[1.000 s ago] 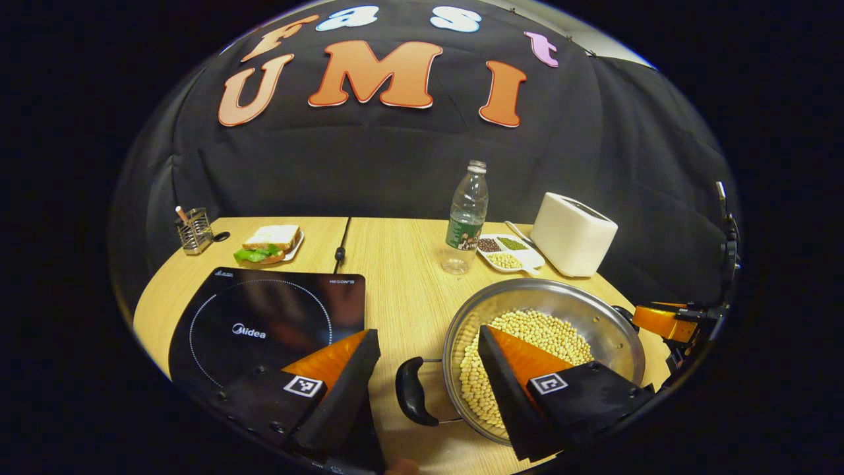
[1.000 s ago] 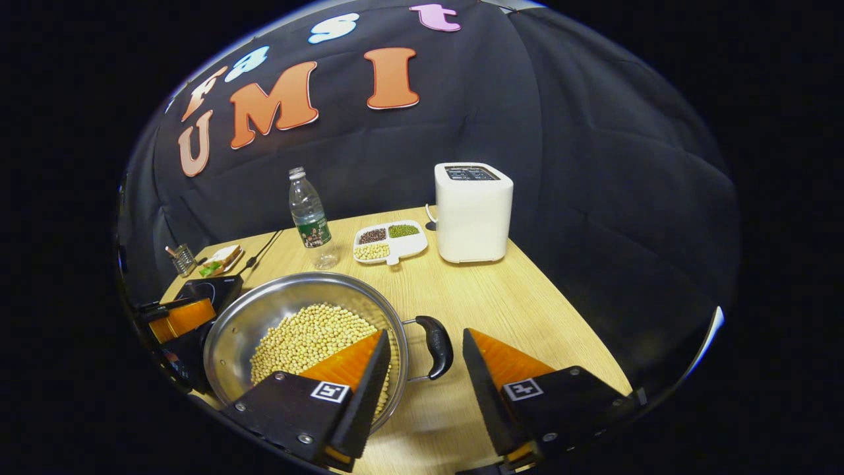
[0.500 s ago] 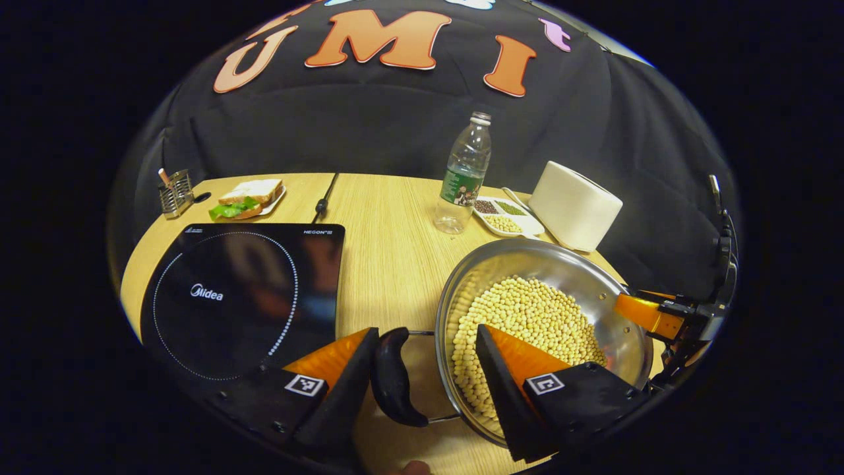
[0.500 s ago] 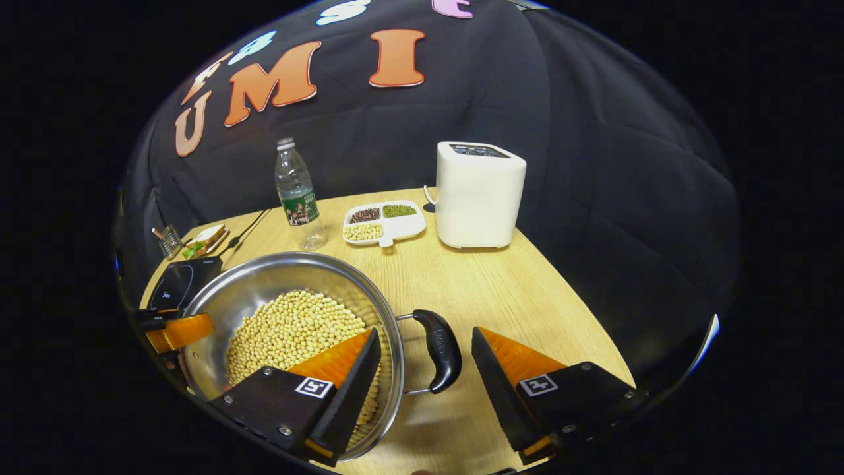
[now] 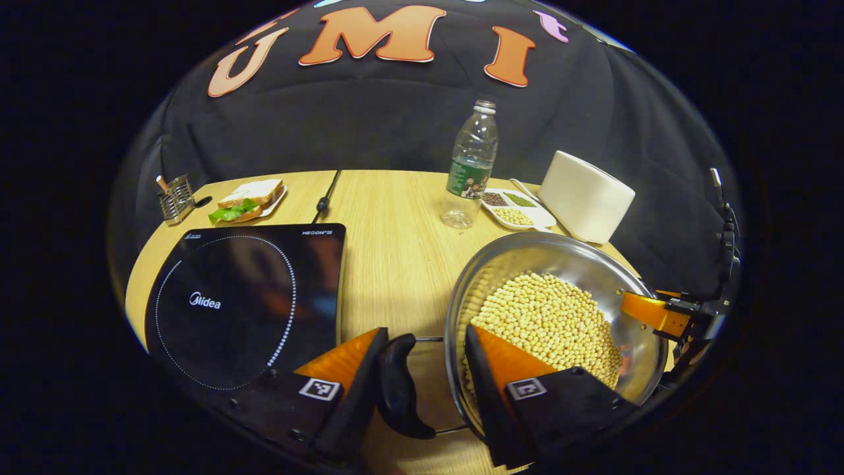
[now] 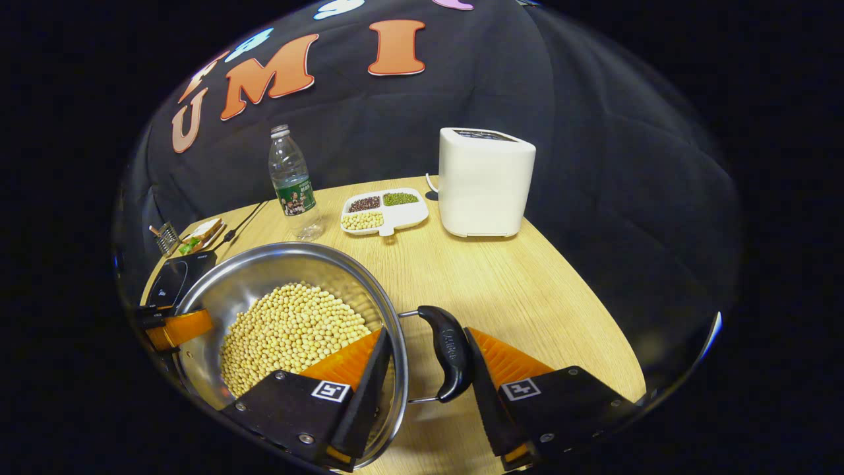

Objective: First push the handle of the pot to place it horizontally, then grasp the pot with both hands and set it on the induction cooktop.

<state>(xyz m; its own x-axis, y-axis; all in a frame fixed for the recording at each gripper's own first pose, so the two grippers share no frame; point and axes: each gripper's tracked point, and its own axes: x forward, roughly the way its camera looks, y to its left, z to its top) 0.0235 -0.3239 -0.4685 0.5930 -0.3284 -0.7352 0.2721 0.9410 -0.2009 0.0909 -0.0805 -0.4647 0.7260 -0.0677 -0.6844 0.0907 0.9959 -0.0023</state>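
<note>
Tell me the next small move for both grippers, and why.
Probably close both sets of jaws. The left gripper straddles one black handle and the pot rim; the right gripper straddles the other handle. Neither looks clamped yet, so lifting toward the induction cooktop would be premature.

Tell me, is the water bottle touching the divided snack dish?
Apart. The right gripper view shows bare table between the water bottle and the divided snack dish.

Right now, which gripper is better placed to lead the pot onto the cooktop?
Left, likely: the left gripper straddles the black handle of the steel bean-filled pot, right beside the black glass induction cooktop; the right gripper is at the far handle.
</note>
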